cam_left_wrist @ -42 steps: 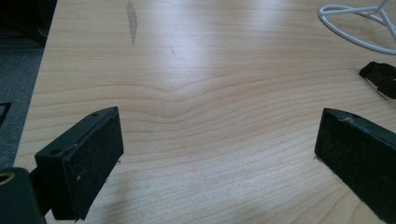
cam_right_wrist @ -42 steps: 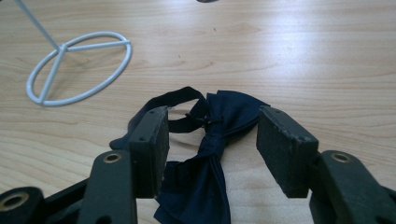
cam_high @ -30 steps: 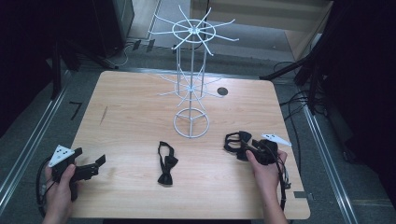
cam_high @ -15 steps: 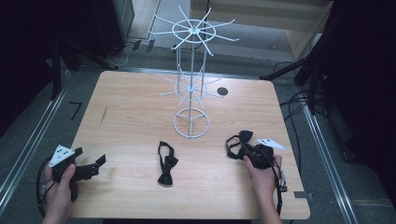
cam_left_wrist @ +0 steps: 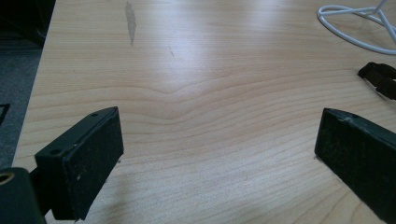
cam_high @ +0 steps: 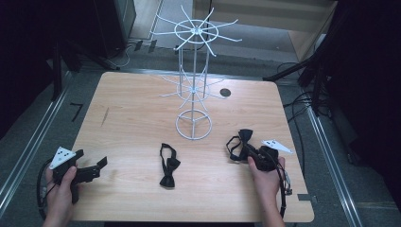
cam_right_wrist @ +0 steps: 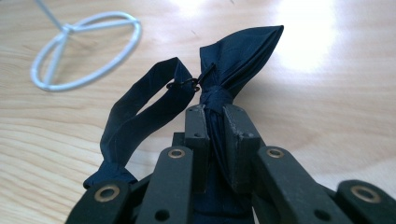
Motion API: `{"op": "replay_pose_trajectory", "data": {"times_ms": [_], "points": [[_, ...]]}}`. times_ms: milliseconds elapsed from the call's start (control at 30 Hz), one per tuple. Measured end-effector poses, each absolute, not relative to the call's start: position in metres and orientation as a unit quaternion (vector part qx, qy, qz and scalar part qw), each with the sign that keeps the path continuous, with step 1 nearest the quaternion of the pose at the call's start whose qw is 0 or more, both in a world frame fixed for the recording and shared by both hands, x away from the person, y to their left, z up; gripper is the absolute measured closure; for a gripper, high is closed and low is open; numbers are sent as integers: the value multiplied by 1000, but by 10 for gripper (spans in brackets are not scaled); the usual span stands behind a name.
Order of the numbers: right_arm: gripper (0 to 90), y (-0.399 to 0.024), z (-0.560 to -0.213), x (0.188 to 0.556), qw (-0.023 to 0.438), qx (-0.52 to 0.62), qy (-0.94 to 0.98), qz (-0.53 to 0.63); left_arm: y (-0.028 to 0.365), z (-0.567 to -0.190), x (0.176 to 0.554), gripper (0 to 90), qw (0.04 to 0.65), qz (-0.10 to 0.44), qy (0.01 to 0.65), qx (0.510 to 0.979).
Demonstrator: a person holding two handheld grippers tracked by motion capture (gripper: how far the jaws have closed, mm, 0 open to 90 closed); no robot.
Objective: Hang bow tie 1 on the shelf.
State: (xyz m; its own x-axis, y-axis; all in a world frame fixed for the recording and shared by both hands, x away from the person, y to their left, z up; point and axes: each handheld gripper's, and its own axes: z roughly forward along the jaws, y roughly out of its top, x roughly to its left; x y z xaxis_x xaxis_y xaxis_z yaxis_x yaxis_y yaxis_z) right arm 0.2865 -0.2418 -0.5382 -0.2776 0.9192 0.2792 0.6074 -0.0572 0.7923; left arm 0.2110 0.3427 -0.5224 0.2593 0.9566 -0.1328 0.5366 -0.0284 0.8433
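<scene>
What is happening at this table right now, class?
A person holds a claw in each hand at a wooden table. The right claw has just been closing and is now shut on a dark bow tie, gripping it near the knot, its strap looping off to one side. The left claw is open over bare wood, holding nothing. A second bow tie lies flat near the middle of the table, in front of a white wire display stand whose hooks carry nothing yet.

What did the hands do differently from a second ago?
The right gripper has just closed its jaws on the bow tie near the knot. The left gripper stayed open and still; the other bow tie and the wire stand stayed put.
</scene>
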Motion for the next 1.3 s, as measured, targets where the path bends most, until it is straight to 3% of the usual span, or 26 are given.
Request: {"op": "replay_pose_trajectory", "data": {"times_ms": [1300], "points": [[816, -214, -481, 268, 220, 498, 655, 524, 343, -523, 211, 15, 422, 246, 557, 671]]}}
